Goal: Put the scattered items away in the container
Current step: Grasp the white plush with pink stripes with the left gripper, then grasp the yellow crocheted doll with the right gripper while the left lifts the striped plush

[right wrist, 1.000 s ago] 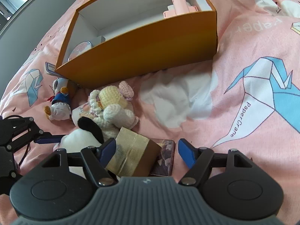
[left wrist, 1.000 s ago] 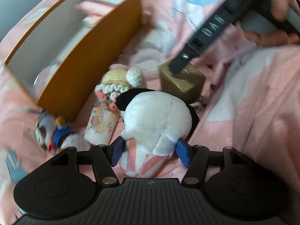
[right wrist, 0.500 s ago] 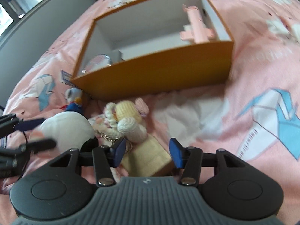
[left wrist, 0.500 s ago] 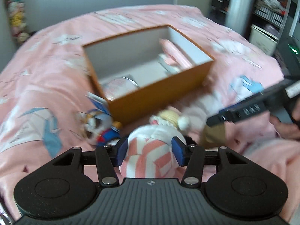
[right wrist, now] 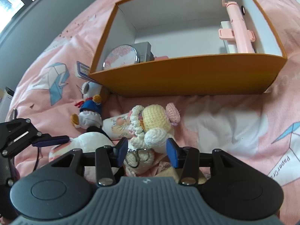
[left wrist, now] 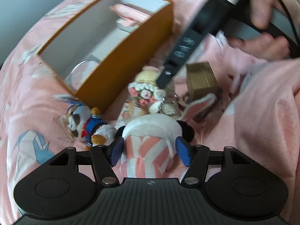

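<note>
Left claw (left wrist: 149, 151) at lower centre, jaws just widened, pads beside the striped panda plush (left wrist: 150, 142) without pressing, right claw (right wrist: 147, 151) part open over the crochet doll (right wrist: 150, 125), nothing gripped, orange box (right wrist: 187, 78) across the upper frame on the pink bed (right wrist: 234, 123)

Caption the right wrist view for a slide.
Right gripper poised over crocheted doll, orange box beyond.

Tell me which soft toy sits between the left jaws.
The white plush with black ears and pink-striped clothing. The sailor-suit duck toy and crocheted doll lie beyond the jaws.
</note>
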Motion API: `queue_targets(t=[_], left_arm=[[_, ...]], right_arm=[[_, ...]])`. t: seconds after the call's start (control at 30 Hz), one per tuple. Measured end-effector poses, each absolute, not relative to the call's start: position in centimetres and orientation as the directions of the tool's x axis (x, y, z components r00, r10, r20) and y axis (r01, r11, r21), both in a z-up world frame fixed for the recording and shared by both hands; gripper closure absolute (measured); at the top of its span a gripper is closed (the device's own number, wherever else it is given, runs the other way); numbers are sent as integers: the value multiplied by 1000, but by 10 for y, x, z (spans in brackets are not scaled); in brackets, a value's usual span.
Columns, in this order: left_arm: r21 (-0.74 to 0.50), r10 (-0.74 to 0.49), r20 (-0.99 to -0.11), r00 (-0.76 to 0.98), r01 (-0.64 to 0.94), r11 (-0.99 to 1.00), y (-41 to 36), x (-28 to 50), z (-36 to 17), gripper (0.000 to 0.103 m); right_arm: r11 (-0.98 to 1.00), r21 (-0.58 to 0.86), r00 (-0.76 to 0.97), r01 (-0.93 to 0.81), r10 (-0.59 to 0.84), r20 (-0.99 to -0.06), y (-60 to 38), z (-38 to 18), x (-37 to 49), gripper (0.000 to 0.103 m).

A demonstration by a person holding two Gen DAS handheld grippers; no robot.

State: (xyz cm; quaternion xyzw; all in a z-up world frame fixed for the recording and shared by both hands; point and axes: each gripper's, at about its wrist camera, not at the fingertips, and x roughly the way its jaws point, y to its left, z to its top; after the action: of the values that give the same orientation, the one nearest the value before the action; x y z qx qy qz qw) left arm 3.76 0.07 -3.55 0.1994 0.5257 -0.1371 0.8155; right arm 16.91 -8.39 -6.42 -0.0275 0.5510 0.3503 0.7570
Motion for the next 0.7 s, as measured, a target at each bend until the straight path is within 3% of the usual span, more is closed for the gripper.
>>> queue_targets(t=[0.07,0.3,0.47,0.6,0.7], left_arm=[[173,-17,-928,372,471,865,-2,44,-39,29],[153,7,-961,275,513,844,1,63,-55,26],[97,-21,-968,251,449,888,14,74,-67,25],[75,-38,-963,267,400,913,21,68,-68,27],[72,-39,-957,288,365,928,24,61,-67,31]], right_arm=[[754,344,135,-559,492,-860,-79,-67,173,41],[744,339,83,-575,466,-881,-62,-83,183,37],[744,334,63,-579,450,-891,-52,-97,189,35],[750,313,70,-583,430,-900,-48,-104,191,36],[754,300,85,-584,425,-901,-51,-106,191,44]])
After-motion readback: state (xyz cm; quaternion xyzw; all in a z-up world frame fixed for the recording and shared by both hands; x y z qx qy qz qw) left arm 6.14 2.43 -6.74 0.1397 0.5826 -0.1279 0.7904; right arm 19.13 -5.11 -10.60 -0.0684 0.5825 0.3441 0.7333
